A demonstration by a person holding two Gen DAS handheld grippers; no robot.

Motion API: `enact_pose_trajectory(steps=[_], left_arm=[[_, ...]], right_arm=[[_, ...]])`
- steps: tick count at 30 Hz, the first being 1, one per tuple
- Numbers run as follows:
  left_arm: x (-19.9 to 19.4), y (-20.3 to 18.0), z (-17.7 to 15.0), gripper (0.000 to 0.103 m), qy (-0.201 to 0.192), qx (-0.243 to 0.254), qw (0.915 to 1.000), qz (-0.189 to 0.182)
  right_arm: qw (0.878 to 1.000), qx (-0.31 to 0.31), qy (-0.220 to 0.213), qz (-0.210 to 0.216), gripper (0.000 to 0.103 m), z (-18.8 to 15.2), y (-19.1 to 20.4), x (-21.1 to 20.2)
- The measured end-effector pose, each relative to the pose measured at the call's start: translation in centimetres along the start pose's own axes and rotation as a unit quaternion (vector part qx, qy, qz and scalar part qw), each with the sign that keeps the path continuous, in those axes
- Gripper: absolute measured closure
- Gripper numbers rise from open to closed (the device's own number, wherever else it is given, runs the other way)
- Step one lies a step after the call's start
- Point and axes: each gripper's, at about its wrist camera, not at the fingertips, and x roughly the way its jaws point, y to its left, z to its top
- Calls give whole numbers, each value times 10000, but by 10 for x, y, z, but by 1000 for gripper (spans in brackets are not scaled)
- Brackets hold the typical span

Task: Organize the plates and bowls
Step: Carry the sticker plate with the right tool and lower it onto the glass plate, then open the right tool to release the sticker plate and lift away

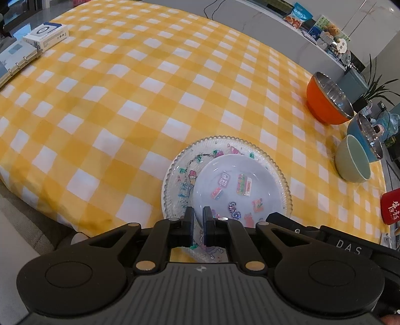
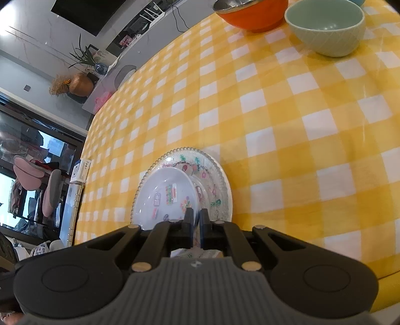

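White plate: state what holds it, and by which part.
Both tongs are shut on the white plate, at its near rim: left tongs on its left edge, right tongs on its right edge.

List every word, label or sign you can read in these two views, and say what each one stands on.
"DAS": white letters on the right gripper body, seen from the left wrist.
Red container: white characters, too blurred to read.
White box: print too small.
Snack bags: print too small.
Stickers on the small white plate: unreadable.
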Motion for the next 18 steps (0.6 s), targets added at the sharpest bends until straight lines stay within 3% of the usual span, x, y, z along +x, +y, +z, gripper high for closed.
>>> enact_pose_trajectory(steps=[8,14,17,18], left_arm=[[1,-1,0,97,-15,11,10000,0],[-2,0,1,77,-77,-15,10000,-14],[-8,0,1,70,-226,-9,9997,62],[-10,0,1,70,-282,4,9996,66]], right_arm=[[9999,-109,-19,-91,100,-1,6,5],[9995,-251,-93,-191,95,-2,9,5],[9990,-339,-173,-243,88,-2,12,3],[9988,-368,-205,-261,81,-2,14,1]])
